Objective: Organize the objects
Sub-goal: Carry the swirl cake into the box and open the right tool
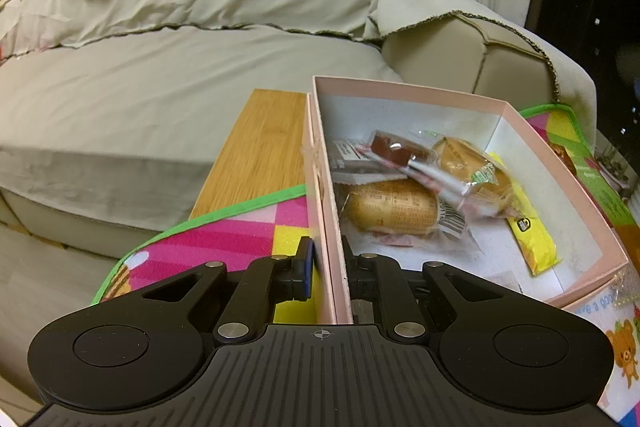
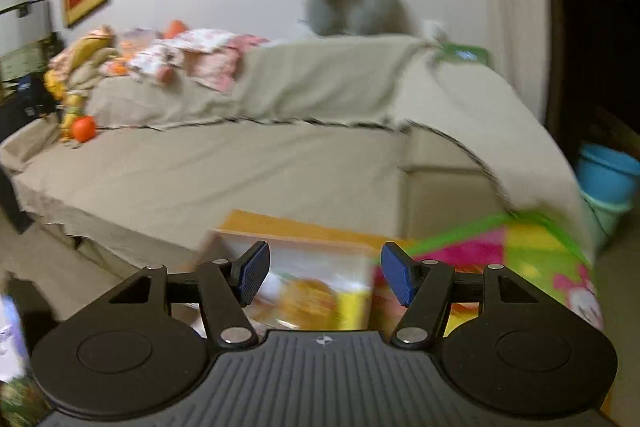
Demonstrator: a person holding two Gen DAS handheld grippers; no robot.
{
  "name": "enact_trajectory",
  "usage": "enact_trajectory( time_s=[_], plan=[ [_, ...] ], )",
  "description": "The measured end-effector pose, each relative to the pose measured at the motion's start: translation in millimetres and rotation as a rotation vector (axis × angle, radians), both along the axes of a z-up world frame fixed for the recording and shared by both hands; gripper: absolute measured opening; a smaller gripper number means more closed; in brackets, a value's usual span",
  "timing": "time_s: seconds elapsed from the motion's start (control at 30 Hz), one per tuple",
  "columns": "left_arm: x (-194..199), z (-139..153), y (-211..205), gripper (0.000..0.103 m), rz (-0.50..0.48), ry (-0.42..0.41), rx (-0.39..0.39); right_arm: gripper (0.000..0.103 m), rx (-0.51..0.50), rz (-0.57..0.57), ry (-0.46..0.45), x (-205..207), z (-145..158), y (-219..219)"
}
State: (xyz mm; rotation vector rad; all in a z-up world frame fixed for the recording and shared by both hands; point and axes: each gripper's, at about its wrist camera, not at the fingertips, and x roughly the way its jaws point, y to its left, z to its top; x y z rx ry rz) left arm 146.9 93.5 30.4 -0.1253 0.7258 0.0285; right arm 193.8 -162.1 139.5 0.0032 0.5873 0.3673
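Sofa [image 1: 180, 75]: wrinkled beige cloth cover.
Pink box [image 1: 568, 183]: rectangular cardboard, glossy wrapped buns [image 1: 390, 207] inside.
Left gripper [image 1: 330, 267]: clamped on the box's near wall.
Right gripper [image 2: 322, 275]: jaws apart, holding nothing.

the play mat [image 1: 592, 311] reads "ve a goo", cut off.

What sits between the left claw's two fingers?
The near wall of the pink box, pinched by the left claw: one finger outside, one inside. This shows in the left wrist view.
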Motion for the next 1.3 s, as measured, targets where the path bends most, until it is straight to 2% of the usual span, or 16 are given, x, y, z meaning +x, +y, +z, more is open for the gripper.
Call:
enact_trajectory(
  time_s=[0.23, 0.4, 0.47, 0.53, 0.73, 0.9, 1.0, 1.07, 1.13, 1.27, 1.3],
  plan=[
    [0, 0, -1, 0.013, -0.003, 0.004, 0.008, 0.065, -0.031, -0.116, 0.137, 10, -57, -61],
    [0, 1, -3, 0.013, -0.003, 0.009, 0.017, 0.065, -0.015, -0.129, 0.208, 11, -93, -77],
    [0, 1, -3, 0.013, -0.003, 0.009, 0.017, 0.061, -0.007, -0.116, 0.215, 15, -99, -75],
    [0, 1, -3, 0.013, -0.002, 0.009, 0.018, 0.055, 0.003, -0.105, 0.215, 21, -100, -71],
    [0, 1, -3, 0.013, -0.002, 0.008, 0.017, 0.054, 0.113, -0.082, 0.247, 50, -102, -64],
    [0, 0, -4, 0.013, 0.001, 0.004, 0.021, 0.039, 0.103, -0.077, 0.294, 81, -115, -48],
    [2, -1, -5, 0.013, 0.0, 0.004, 0.032, 0.024, 0.116, -0.067, 0.331, 91, -126, -43],
    [3, -2, -5, 0.013, -0.002, 0.004, 0.031, 0.024, 0.129, -0.062, 0.343, 89, -129, -44],
    [3, -3, -3, 0.013, -0.001, 0.006, 0.026, 0.023, 0.114, -0.061, 0.34, 83, -129, -45],
    [3, -4, -3, 0.013, 0.0, 0.006, 0.024, 0.022, 0.009, -0.099, 0.3, 62, -125, -51],
    [3, -4, -3, 0.013, 0.0, 0.006, 0.024, 0.017, -0.02, -0.112, 0.293, 58, -125, -54]
  ],
)
